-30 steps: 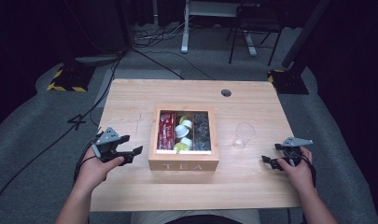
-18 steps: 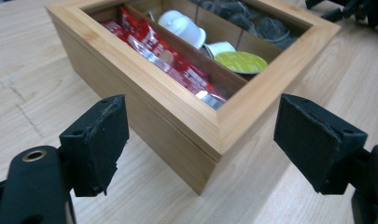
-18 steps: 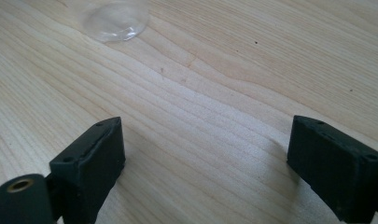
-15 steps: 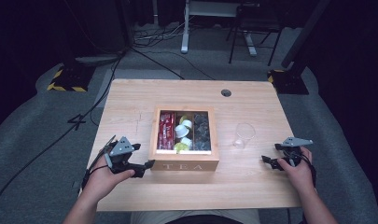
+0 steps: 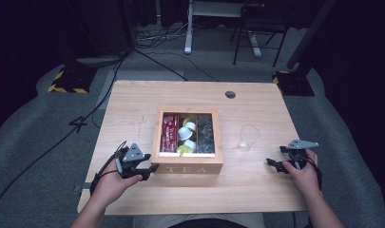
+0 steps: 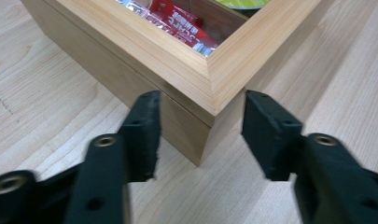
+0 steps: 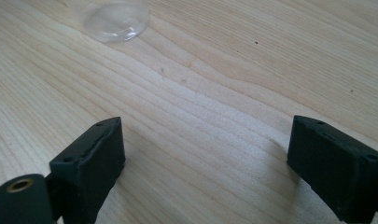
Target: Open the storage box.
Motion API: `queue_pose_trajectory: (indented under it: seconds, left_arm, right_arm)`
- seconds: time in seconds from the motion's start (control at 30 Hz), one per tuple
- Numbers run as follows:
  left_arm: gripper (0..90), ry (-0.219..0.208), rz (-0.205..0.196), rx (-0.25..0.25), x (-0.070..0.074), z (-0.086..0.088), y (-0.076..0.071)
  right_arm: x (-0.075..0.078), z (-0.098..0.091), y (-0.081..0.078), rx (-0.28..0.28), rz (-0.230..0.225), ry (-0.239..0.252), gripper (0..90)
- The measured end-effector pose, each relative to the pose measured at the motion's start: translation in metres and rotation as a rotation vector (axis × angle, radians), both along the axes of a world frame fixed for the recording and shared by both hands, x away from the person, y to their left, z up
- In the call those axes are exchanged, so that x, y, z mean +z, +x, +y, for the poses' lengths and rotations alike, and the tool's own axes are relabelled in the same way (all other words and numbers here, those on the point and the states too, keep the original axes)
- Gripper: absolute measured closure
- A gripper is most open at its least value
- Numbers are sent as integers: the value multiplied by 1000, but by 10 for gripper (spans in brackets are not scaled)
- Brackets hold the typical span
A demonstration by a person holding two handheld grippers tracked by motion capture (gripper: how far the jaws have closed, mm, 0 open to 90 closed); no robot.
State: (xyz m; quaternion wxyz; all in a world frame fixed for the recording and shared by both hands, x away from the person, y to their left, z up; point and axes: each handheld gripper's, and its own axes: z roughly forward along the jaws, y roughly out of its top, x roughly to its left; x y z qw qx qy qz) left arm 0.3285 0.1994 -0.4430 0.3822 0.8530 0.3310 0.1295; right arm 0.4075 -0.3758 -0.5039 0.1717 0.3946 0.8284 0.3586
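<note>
Left gripper [image 5: 149,167] moved to tea box [image 5: 190,164] corner; red packets [image 5: 169,133] inside.

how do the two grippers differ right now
The left gripper sits at the tea box's front left corner, which stands between its jaws; these have just been closing. The right gripper is wide open over bare table, apart from the glass. Both are hand-held, black and low over the table.

A clear glass [image 5: 247,137] stands on the wooden table [image 5: 133,102], right of centre.
</note>
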Motion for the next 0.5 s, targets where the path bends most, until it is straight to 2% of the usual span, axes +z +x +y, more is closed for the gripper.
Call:
queue_pose_trajectory:
  seconds: [0.07, 0.13, 0.2, 0.23, 0.3, 0.37, 0.5]
  left_arm:
    - [522, -3, 3, 0, 0, 0, 0]
    - [548, -8, 24, 6, -2, 1, 0]
    - [552, 1, 20, 7, -3, 2, 1]
    - [552, -16, 22, 9, -4, 2, 1]
    - [562, -11, 20, 10, -4, 2, 0]
    - [585, -6, -1, 10, -2, 1, -1]
    - [616, -18, 6, 4, 1, 2, -2]
  right_arm:
    - [0, 0, 0, 0, 0, 0, 111]
    - [0, 0, 0, 0, 0, 0, 111]
    - [0, 0, 0, 0, 0, 0, 111]
    - [0, 0, 0, 0, 0, 0, 111]
    - [0, 0, 0, 0, 0, 0, 111]
    - [0, 0, 0, 0, 0, 0, 111]
    - [0, 0, 0, -1, -2, 3, 143]
